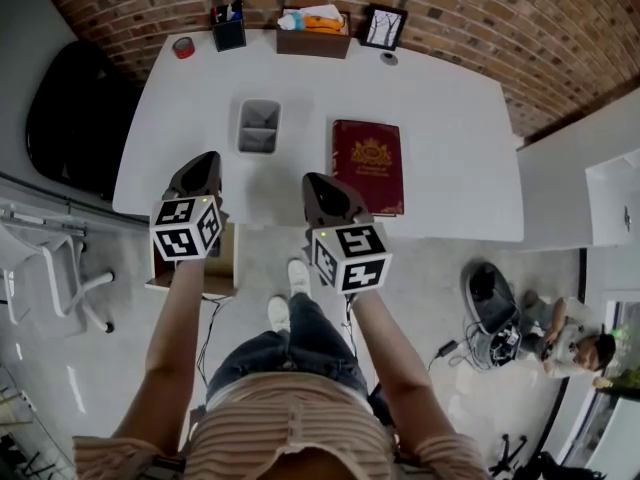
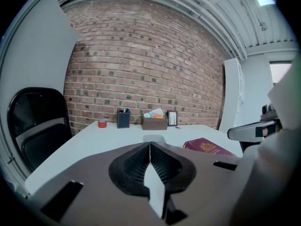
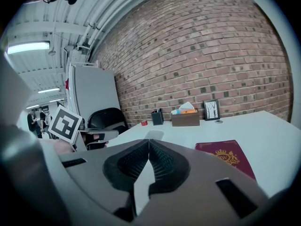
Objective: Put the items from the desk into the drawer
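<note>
Nothing is held yet, so this looks like the approach before a first grasp. The left claw (image 1: 207, 160) and right claw (image 1: 313, 182) hover side by side over the near edge of the counter (image 1: 450, 158). Both gripper views show the jaws pressed together with nothing between them.

All the items lie on the counter. A red book (image 1: 367, 163) is just beyond the right claw, and a grey tray (image 1: 259, 126) is beyond the left claw. Along the far edge, from left to right, stand a tape roll (image 1: 183, 47), a pen holder (image 1: 228, 32), a tissue box (image 1: 313, 32) and a frame (image 1: 383, 26). A brown wooden piece (image 1: 228, 260) under the near left edge is probably the drawer, but I cannot tell whether it stands open.

As I judge it, the next move is for one claw to part its jaws and take the closest item. The book lies flat, so it would likely have to be caught by an edge. The tray's upright wall looks like the easier grip. The drawer will also have to be open before anything goes in.
</note>
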A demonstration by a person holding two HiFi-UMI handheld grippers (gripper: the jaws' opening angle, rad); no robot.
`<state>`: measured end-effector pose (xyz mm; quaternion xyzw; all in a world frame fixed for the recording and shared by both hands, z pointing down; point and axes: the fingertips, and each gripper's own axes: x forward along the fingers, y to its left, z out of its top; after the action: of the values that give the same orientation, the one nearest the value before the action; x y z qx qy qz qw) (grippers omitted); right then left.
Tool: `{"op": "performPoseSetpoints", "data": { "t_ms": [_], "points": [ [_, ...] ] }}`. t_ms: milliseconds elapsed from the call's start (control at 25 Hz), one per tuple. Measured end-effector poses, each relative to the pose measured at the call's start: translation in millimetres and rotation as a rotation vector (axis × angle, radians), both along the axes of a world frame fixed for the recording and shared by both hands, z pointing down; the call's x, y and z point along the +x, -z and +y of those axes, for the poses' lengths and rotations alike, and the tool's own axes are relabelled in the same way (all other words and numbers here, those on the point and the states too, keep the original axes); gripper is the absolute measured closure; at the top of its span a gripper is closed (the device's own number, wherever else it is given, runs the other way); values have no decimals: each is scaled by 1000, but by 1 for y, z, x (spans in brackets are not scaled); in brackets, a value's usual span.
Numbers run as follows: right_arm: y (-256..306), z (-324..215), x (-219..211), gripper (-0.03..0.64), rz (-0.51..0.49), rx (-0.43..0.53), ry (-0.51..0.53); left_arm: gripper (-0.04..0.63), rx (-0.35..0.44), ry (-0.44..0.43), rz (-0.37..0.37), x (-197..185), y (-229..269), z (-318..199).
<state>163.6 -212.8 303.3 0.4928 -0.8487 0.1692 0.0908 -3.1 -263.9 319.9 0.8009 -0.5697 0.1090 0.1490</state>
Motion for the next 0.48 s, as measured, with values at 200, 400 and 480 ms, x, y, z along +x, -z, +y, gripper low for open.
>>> {"op": "performPoseSetpoints", "data": {
  "t_ms": [200,400,480],
  "points": [
    [-14,-44,2,600,15,-27,6,584,-50,-1,15,9,-18,-35],
    [-35,-82,-7,600,43,-68,16,581,-105,-13,28,11,-37,-66],
    [-41,-91,-10,600,45,-79,25,550,-135,-9,27,12,-46,-75]
  ]
}}
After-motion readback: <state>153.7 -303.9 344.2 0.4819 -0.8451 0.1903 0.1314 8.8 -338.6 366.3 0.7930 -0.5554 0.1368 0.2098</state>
